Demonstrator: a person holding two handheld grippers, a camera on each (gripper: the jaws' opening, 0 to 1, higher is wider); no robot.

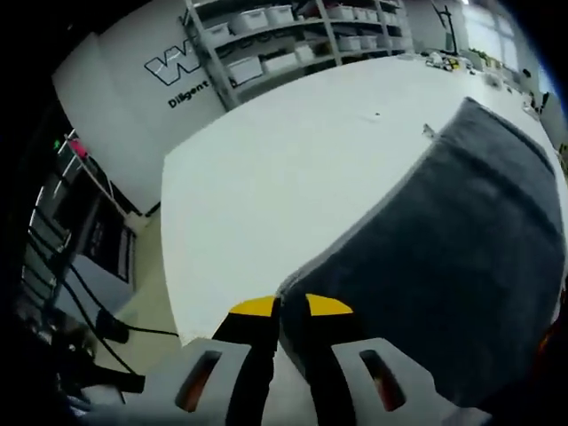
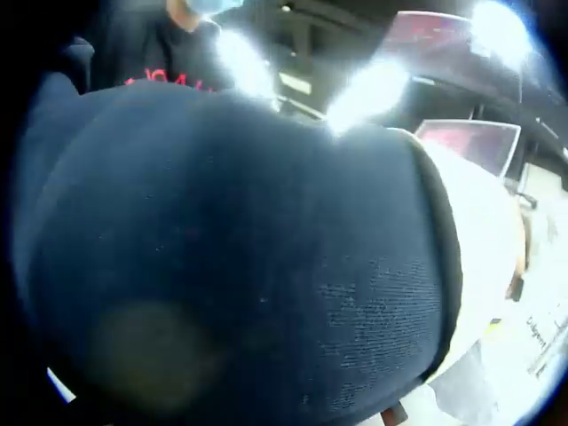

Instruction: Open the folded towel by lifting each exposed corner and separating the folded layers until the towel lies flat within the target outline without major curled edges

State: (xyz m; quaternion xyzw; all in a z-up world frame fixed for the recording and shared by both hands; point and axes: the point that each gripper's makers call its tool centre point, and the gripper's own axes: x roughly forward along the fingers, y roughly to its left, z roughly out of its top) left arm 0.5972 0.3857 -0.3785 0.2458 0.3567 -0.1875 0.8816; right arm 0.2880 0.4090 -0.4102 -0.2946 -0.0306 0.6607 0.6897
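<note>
- Fingers of the left gripper [image 1: 292, 311], yellow at the tips, are pressed together on the near corner of the dark grey towel [image 1: 461, 266], pinching its edge.
- From that corner the towel spreads away to the right across the white worktop [image 1: 284, 177], its pale hem curving along the left side.
- Beyond the worktop stand shelves [image 1: 284, 44] loaded with pale bins, beside a white wall panel [image 1: 151, 80] with dark lettering.
- Cables [image 1: 80, 302] run over the floor at the left.
- In the right gripper view the towel [image 2: 240, 257] drapes right over the lens, so whether the right gripper's fingers are open or closed cannot be told.
- Past the cloth's top edge are bright lights [image 2: 373, 84] and a person in a dark top [image 2: 160, 62].
</note>
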